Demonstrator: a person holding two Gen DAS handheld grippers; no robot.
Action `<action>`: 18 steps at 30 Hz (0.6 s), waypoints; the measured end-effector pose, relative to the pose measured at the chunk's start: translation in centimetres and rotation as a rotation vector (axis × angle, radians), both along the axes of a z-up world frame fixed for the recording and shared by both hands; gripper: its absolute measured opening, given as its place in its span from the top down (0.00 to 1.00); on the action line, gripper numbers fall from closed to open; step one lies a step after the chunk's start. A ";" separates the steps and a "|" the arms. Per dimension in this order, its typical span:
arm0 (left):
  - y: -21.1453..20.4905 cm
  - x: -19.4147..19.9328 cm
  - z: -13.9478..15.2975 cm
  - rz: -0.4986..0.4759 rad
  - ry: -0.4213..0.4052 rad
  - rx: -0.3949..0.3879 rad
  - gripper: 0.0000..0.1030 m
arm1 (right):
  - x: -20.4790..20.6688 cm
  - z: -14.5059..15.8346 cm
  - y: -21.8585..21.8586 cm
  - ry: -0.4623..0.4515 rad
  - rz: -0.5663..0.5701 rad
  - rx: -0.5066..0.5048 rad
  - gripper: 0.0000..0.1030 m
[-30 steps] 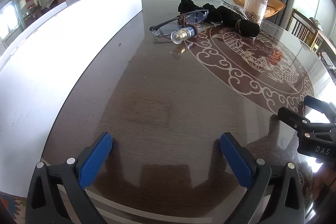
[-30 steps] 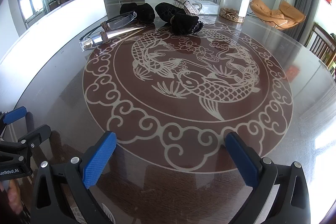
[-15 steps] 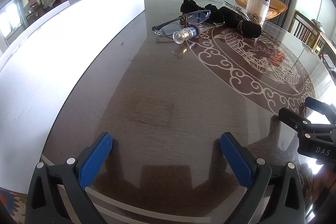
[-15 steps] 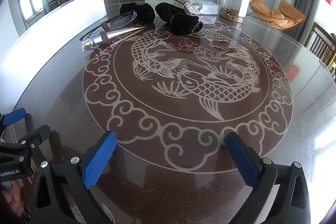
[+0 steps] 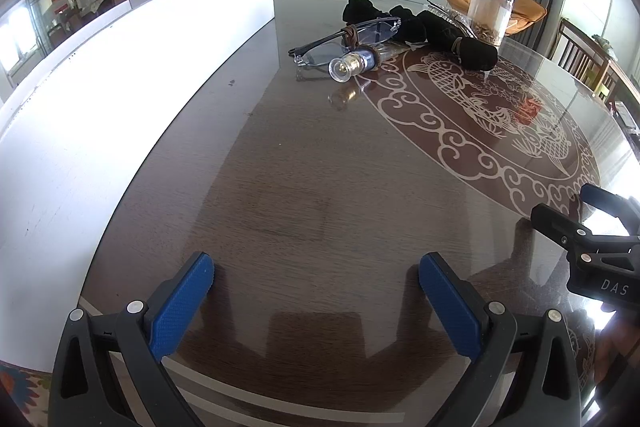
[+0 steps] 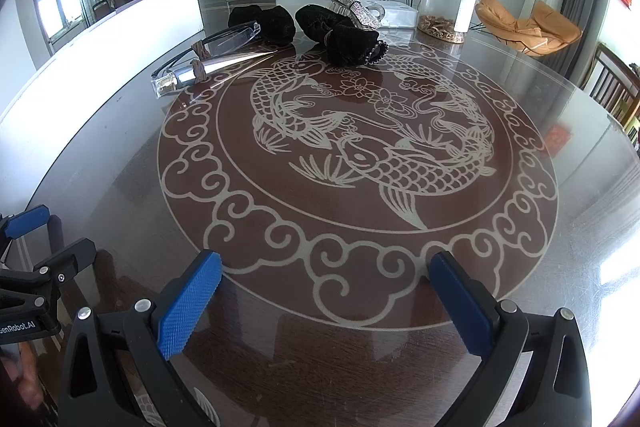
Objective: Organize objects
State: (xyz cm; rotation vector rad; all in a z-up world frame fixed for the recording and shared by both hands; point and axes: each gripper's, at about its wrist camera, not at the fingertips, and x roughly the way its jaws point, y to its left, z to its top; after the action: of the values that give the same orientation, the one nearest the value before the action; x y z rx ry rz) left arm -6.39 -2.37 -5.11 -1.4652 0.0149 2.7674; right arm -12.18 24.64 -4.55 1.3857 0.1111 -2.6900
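Hovering low at the near edge of the table [image 6: 580,187], both tools spread wide and carrying nothing: left gripper [image 5: 316,291] at six o'clock in its own view, right gripper [image 6: 324,291] likewise, each showing up at the other's flank.

Sitting well apart from both, up at twelve o'clock across the carp medallion [image 6: 360,155], the clutter waiting to be sorted. Lying on its side at about eleven o'clock from the right tool, a small glass bottle [image 6: 188,77] with a shiny cap, a brown hair tie [image 5: 352,35] looped near it. Looking hard, smooth and prone to rolling on this glossy top; likely needing a squeeze across the barrel, not the cap, and a gentle one. Resting just behind and touching it, a pair of eyeglasses [image 5: 344,41]: light, thin, fragile, probably best taken at the bridge or a temple, never on a lens. Crowding behind, black velvet scrunchies [image 6: 352,41], soft and forgiving, easy to pinch anywhere, one leaning against a sparkly hair clip [image 6: 352,9].

Standing at one o'clock, a tall clear jar [image 6: 448,3] with dried bits at the bottom, close enough to be knocked while reaching in. Running along the nine-to-eleven side, a white panel [image 5: 120,99] limiting swing room for the left tool. Tangling bottle, tie and glasses together looking like the main nuisance.
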 end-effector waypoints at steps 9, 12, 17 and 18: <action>0.0 0.0 0.0 0.000 0.000 0.000 0.00 | 0.0 0.0 0.0 0.000 0.000 0.000 0.00; -0.1 -0.1 -0.1 -0.005 -0.003 0.000 0.00 | 0.0 0.0 0.0 0.000 0.000 0.000 0.00; -0.6 -1.9 0.0 -0.093 -0.050 -0.001 0.00 | -0.2 0.0 0.0 0.000 0.000 0.000 0.00; -0.8 -2.2 -0.1 -0.105 -0.055 -0.002 0.00 | 0.0 0.0 0.0 0.000 0.001 0.000 0.00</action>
State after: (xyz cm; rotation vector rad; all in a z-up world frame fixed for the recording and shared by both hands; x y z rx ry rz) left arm -8.61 -3.17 -5.20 -1.4950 0.0910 2.6446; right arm -12.22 24.64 -4.57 1.3851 0.1116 -2.6898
